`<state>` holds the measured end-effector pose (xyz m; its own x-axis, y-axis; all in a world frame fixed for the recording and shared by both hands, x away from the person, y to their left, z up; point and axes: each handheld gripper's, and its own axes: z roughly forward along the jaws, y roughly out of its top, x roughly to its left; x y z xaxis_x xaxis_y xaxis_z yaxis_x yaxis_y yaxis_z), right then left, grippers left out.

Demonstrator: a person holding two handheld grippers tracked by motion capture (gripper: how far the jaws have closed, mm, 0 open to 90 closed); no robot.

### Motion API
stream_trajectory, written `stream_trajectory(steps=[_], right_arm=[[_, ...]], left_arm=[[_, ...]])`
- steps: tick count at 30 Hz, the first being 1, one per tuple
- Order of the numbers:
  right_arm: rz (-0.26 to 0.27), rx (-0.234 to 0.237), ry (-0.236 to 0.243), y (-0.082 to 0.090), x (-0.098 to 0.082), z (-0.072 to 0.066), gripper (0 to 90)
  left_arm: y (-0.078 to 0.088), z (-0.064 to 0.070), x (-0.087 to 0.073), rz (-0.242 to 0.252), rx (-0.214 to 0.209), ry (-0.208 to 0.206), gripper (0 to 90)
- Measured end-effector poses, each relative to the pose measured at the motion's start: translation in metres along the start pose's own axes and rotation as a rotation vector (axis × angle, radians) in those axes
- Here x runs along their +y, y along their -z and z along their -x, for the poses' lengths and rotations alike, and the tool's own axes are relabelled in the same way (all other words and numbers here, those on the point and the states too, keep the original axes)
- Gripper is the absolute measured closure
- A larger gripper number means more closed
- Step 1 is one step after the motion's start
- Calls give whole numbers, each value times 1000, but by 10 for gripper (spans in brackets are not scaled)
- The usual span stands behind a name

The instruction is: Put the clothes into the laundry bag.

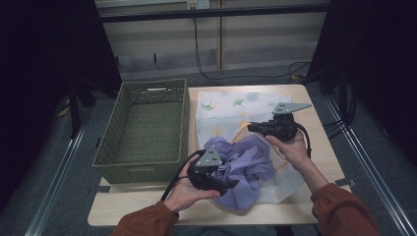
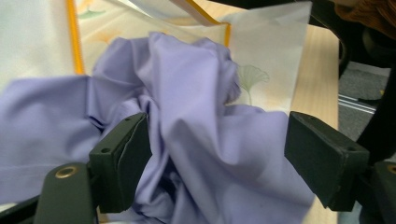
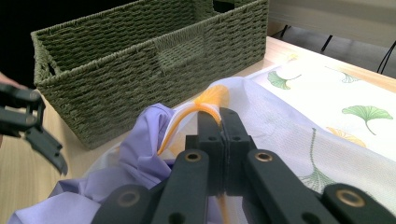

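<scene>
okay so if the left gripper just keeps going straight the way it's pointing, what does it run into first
Most likely the crumpled purple cloth: it bulges up between the open jaws of the left gripper, right ahead. Behind it lies the white leaf-print cloth, though depth is hard to judge.

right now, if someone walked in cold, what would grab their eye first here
Likely the crumpled lilac cloth heaped near the front of the wooden table, on top of a white leaf-print cloth. The left gripper is open with its jaws either side of a lilac fold, while the right gripper is shut on the white cloth's orange-trimmed edge. At the table's left stands a large green woven basket, nothing visible inside.
</scene>
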<state>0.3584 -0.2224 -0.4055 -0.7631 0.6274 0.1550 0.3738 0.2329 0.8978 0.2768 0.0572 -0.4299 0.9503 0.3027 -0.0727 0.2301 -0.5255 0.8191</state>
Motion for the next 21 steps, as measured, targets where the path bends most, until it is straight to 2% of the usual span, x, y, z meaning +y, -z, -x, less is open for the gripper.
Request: stream_trajectory(steps=[3, 4, 5, 6, 8, 9, 12, 13, 14, 15, 17, 19, 20, 21], right_arm=[[1, -1, 2, 0, 0, 0, 897], [1, 1, 2, 1, 0, -1, 897], [0, 2, 4, 0, 0, 0, 897], [-3, 2, 5, 0, 0, 0, 897], [-5, 3, 1, -1, 0, 1, 897], [-6, 1, 2, -1, -1, 1, 897], [-4, -4, 6, 0, 0, 0, 897], [-3, -3, 7, 0, 1, 0, 897], [-5, 0, 7, 0, 1, 0, 897], [-5, 1, 7, -1, 0, 0, 897], [-11, 3, 4, -2, -1, -1, 897], [-13, 3, 7, -3, -1, -1, 896], [-13, 5, 8, -3, -1, -1, 897], [-12, 3, 8, -3, -1, -1, 896]], left_arm=[[-3, 0, -7, -13, -1, 17, 215], [-4, 0, -9, -24, -15, 25, 218], [-7, 0, -12, -24, -17, 16, 251], [-9, 2, -14, -42, 5, -4, 263], [-15, 2, -16, -57, -6, -2, 247], [-17, 1, -17, -64, -9, -15, 248], [-20, 2, -20, -52, -7, 6, 233], [-20, 1, -21, -73, -1, -10, 228], [-21, 2, -23, -55, -2, 8, 215], [-21, 2, -24, -75, -14, 2, 214], [-23, 3, -26, -83, -15, -17, 221], [-25, 4, -26, -96, -26, -9, 210], [-26, 6, -26, -80, -34, -9, 209], [-26, 8, -25, -98, -40, -23, 210]])
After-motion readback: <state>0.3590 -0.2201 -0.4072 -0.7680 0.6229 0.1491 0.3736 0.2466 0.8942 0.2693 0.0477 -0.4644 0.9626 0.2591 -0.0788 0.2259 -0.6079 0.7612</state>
